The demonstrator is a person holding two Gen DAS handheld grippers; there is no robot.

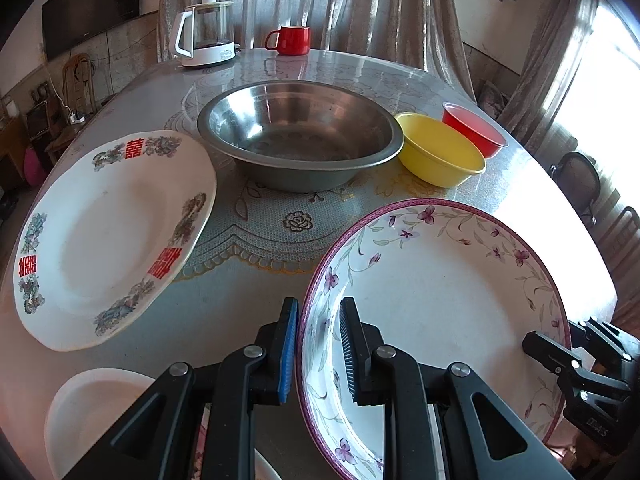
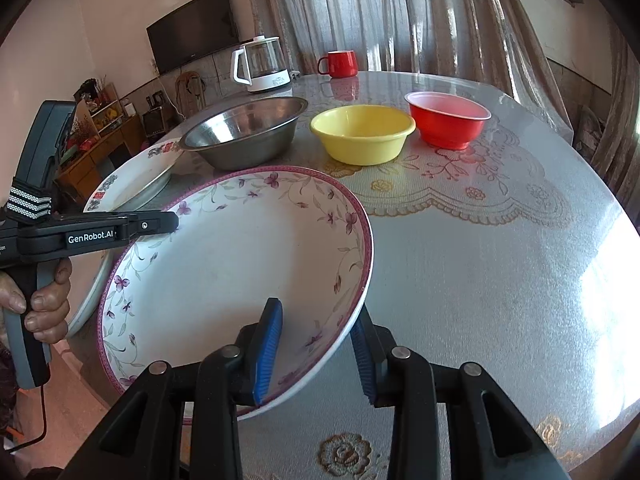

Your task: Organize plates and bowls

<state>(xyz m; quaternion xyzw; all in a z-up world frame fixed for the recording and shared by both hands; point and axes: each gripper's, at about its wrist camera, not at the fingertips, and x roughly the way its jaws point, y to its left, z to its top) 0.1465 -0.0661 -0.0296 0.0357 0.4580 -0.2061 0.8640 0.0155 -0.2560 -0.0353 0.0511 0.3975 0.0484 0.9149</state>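
Note:
A white plate with a purple rim and purple flowers (image 1: 440, 304) (image 2: 224, 272) is held tilted above the table by both grippers. My left gripper (image 1: 318, 344) is shut on its near-left rim, one pad inside and one outside. My right gripper (image 2: 316, 356) is shut on the rim at the opposite side. In the right wrist view the left gripper (image 2: 160, 224) reaches in from the left in a person's hand. A white plate with red characters (image 1: 112, 236) (image 2: 132, 176) lies to the left. Behind stand a steel bowl (image 1: 300, 120) (image 2: 244, 136), a yellow bowl (image 1: 440, 152) (image 2: 362, 132) and a red bowl (image 1: 476, 128) (image 2: 448, 120).
A round table (image 2: 500, 260) with a lace-patterned cover carries everything. At its far edge stand a white kettle (image 1: 206, 34) and a red mug (image 1: 290, 40). A plain white dish (image 1: 92, 412) shows at the lower left, below my left gripper. Curtains hang behind the table.

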